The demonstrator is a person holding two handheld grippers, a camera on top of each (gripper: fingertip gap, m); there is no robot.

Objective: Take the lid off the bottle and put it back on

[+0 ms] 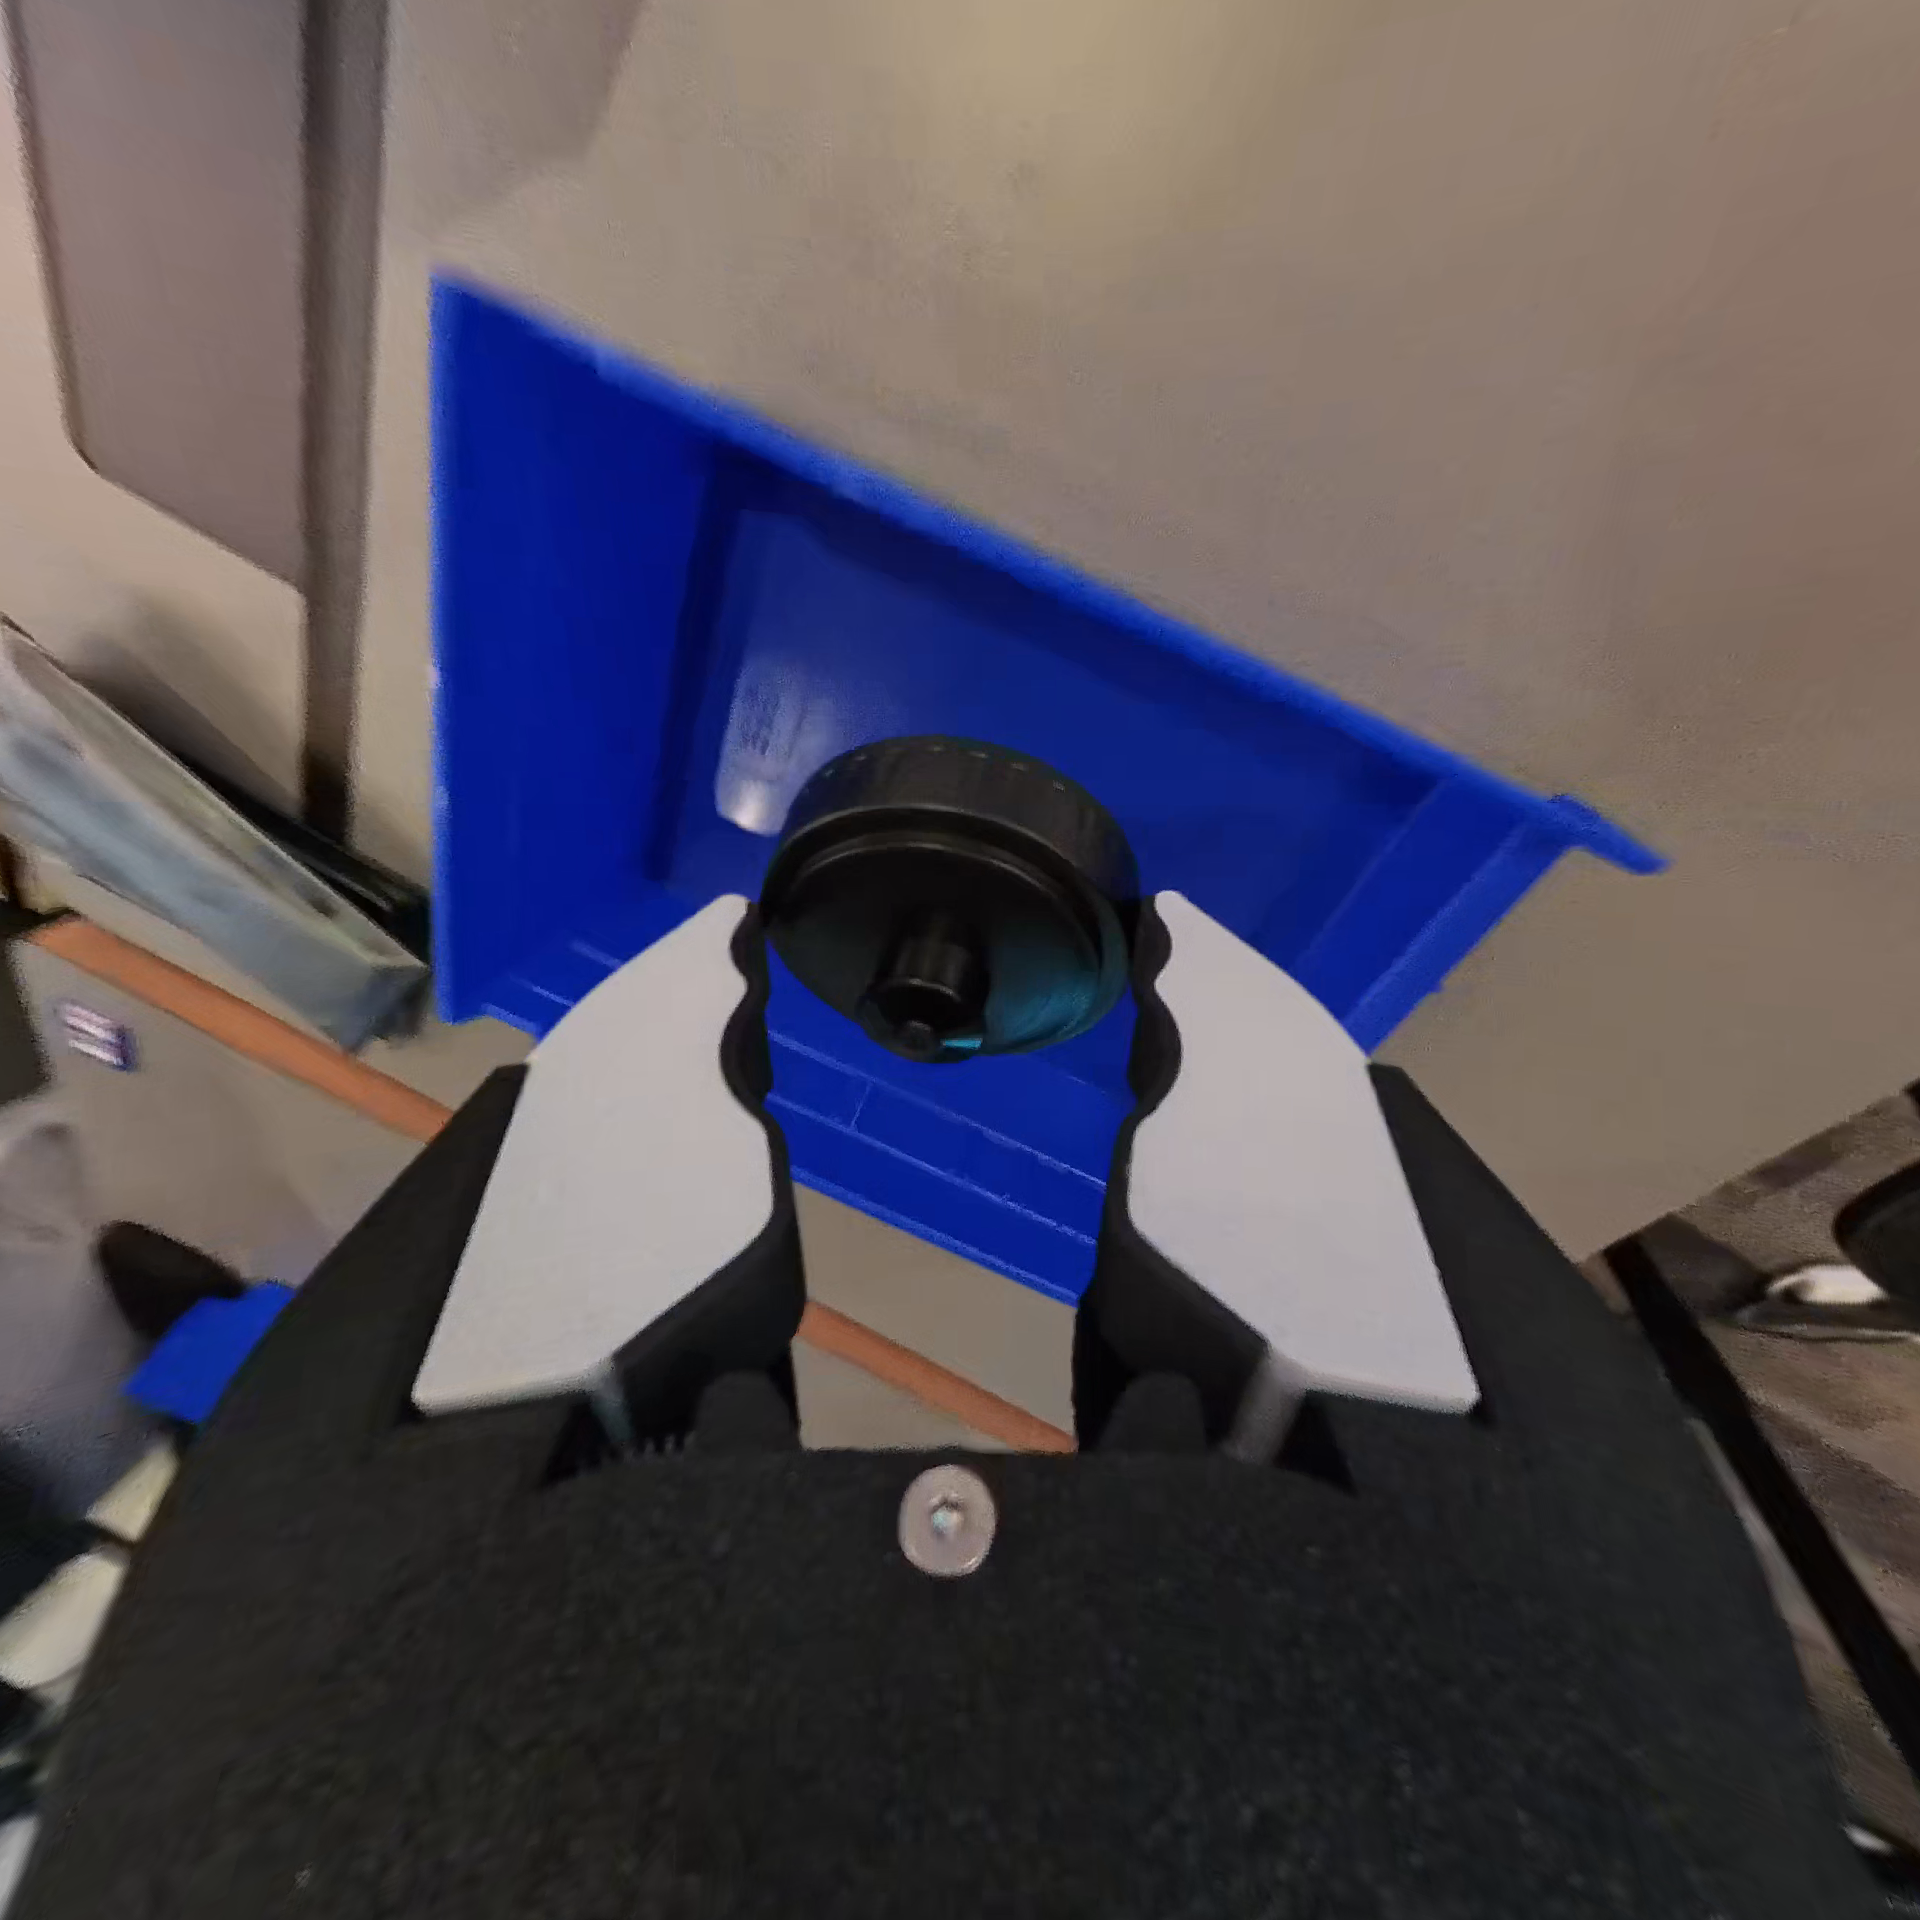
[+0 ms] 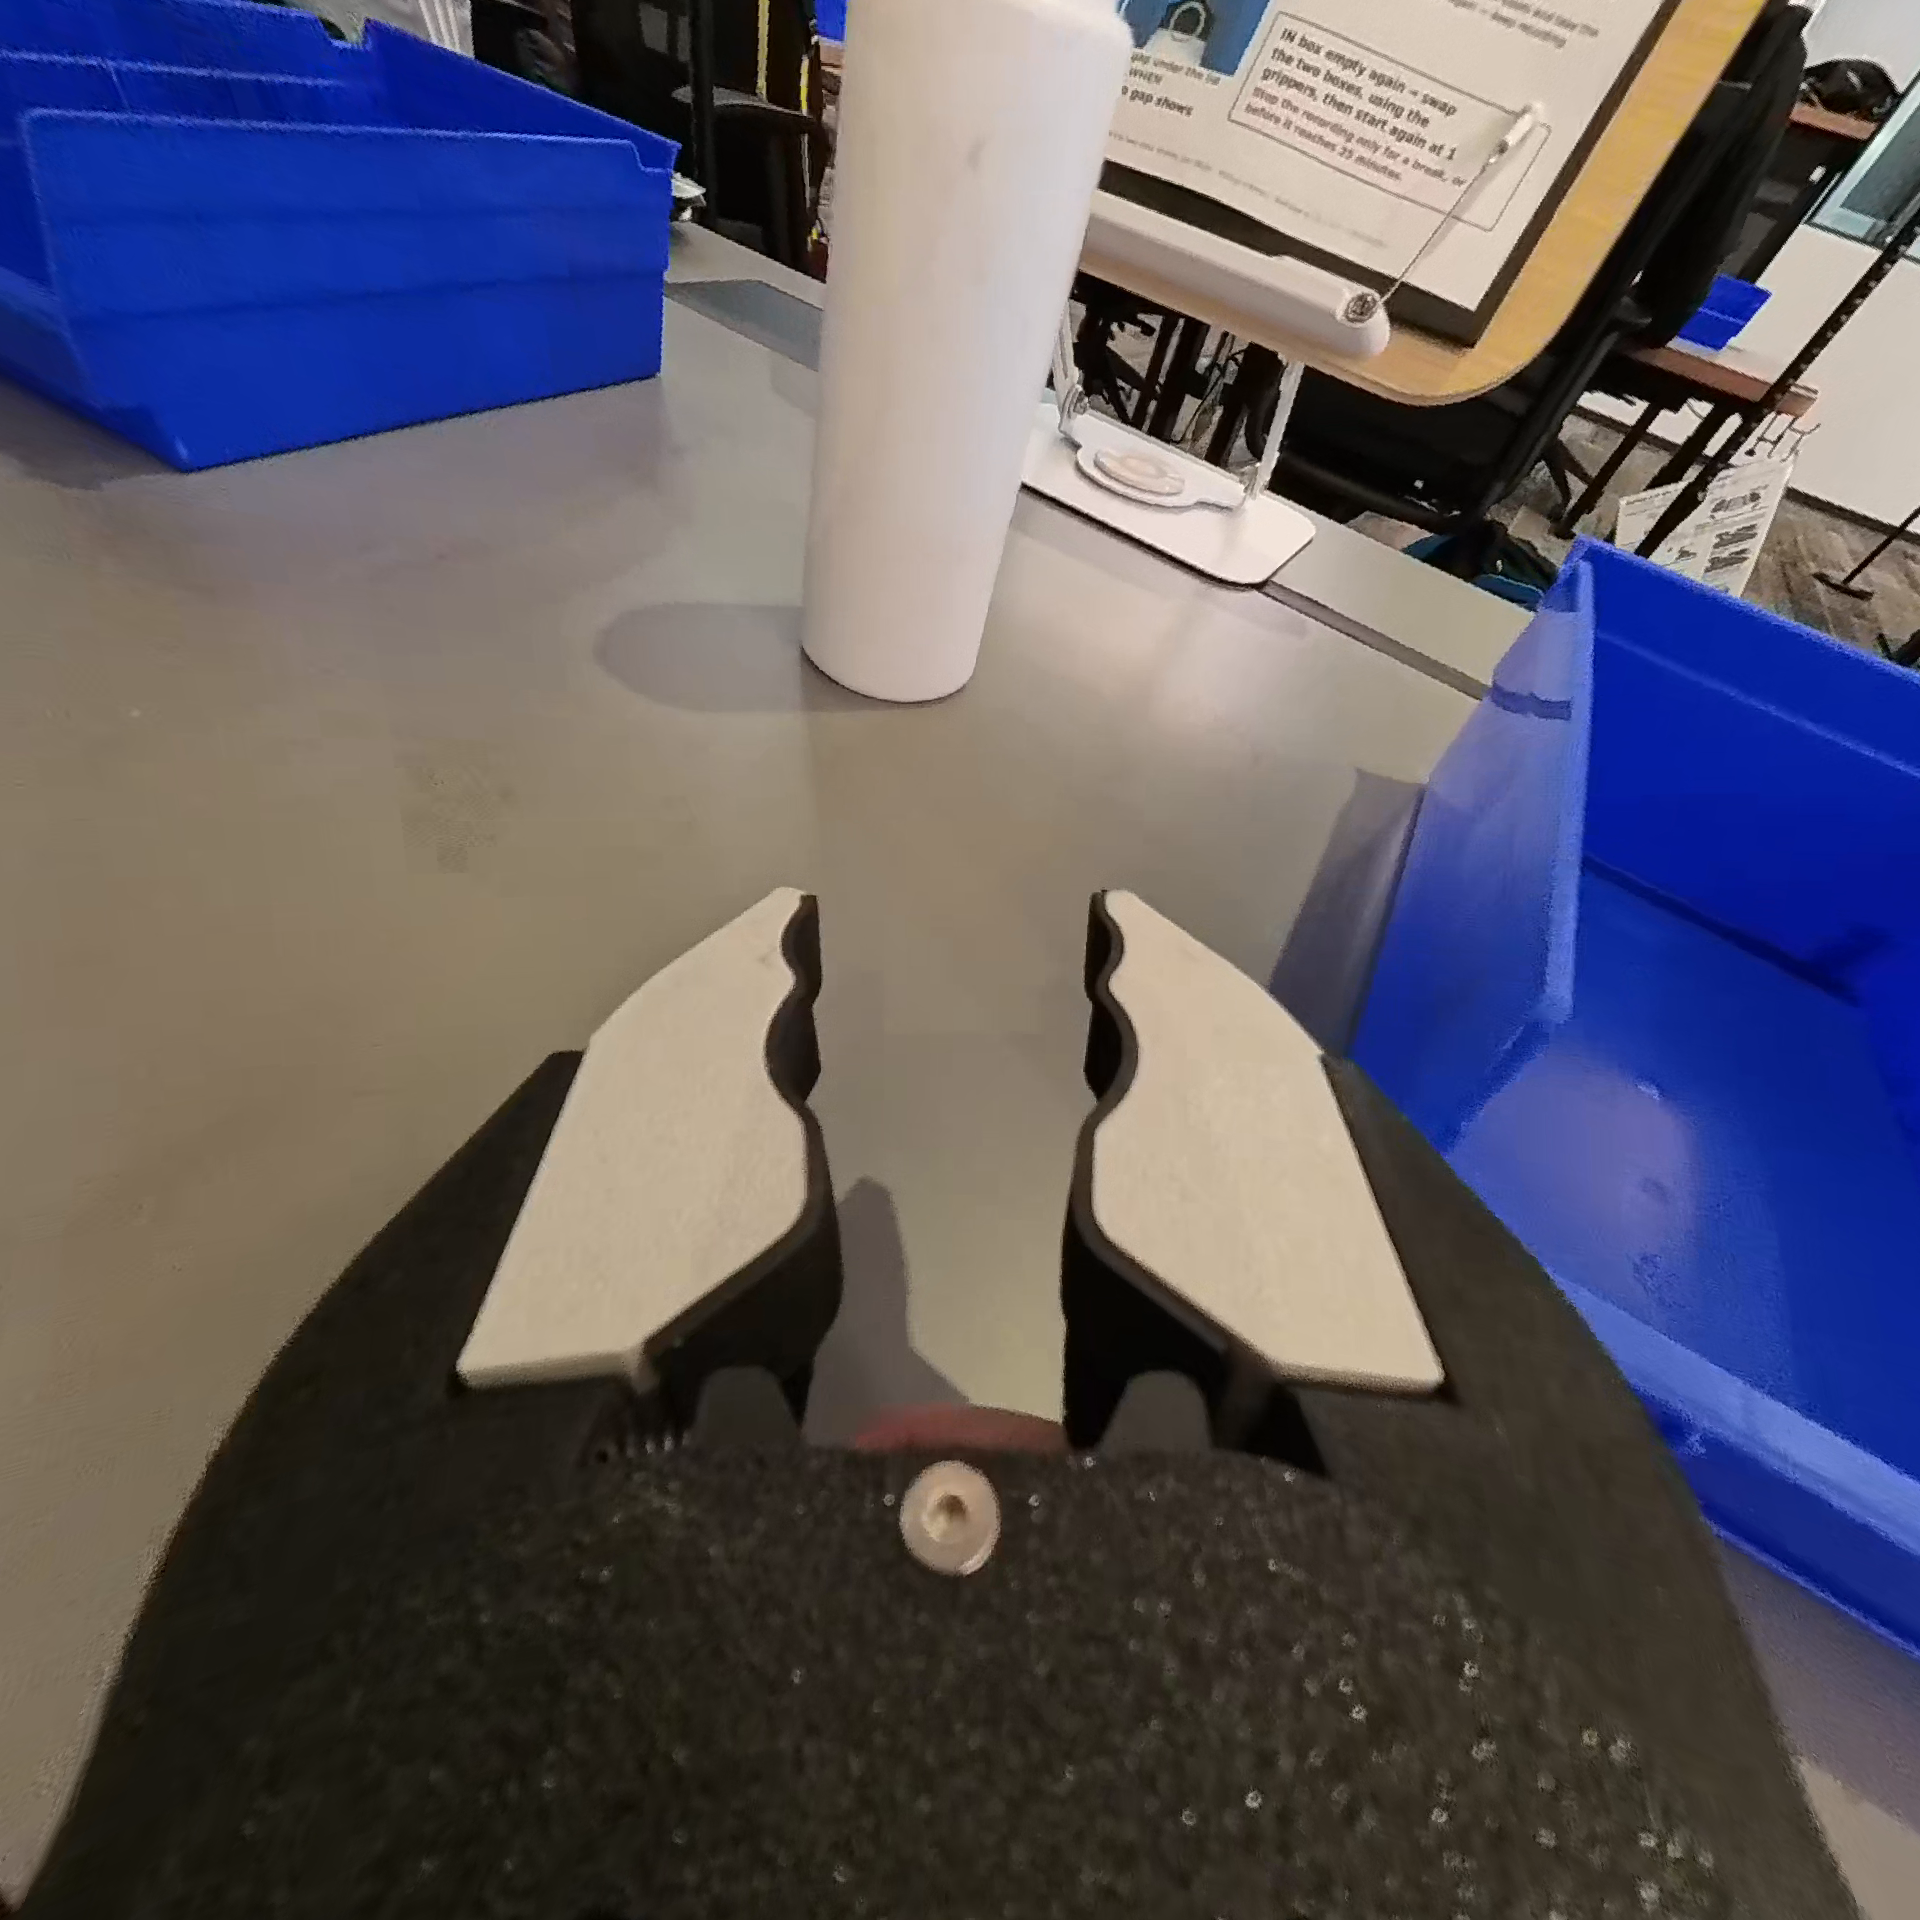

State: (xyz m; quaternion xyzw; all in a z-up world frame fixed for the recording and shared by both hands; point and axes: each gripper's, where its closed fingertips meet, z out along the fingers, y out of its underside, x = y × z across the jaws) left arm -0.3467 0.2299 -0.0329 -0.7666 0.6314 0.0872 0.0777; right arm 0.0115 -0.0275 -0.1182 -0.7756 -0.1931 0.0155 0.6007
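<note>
Left gripper (image 1: 948, 966) clamps the black lid (image 1: 951, 914) rim: light, rigid, slick. Right gripper (image 2: 951, 997) gapes empty, white bottle (image 2: 940, 343) at twelve o'clock.

Workshop-like lab: grey table (image 2: 416, 727), blue bins (image 2: 312, 260), instruction board (image 2: 1351, 104).
</note>
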